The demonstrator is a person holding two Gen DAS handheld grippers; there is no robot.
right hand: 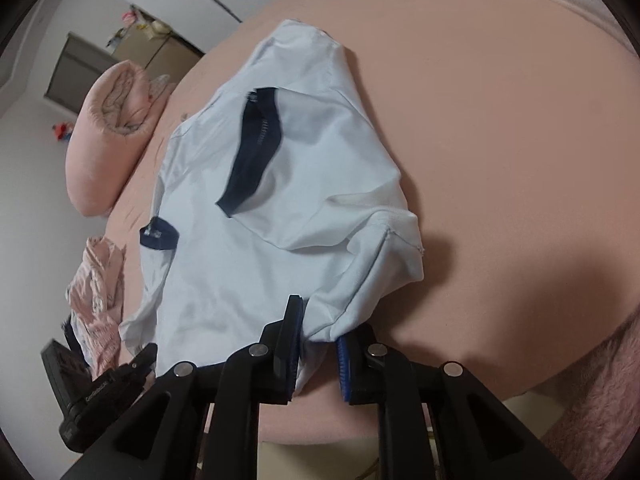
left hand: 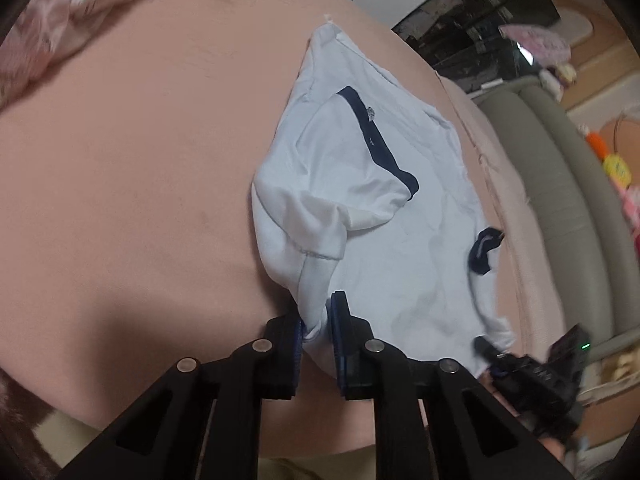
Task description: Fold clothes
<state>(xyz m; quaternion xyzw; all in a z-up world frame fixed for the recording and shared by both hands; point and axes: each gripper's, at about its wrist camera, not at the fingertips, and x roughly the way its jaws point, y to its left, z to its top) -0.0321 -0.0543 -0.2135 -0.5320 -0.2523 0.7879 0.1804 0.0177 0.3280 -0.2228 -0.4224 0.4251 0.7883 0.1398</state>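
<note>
left gripper (left hand: 316,330): grasping near hem of shirt (left hand: 360,184) | right gripper (right hand: 318,340): grasping same hem | shirt crumpled on bed (left hand: 120,160)

The left gripper (left hand: 317,326) reaches forward and low over the near edge of the shirt (left hand: 360,200), its blue-padded fingers (left hand: 338,336) pinched on a bunched fold of the cloth; the right gripper (right hand: 316,346) sits at the same near edge, just beside the left, angled the same way, its jaws likewise clamped on a gathered corner of fabric.
</note>
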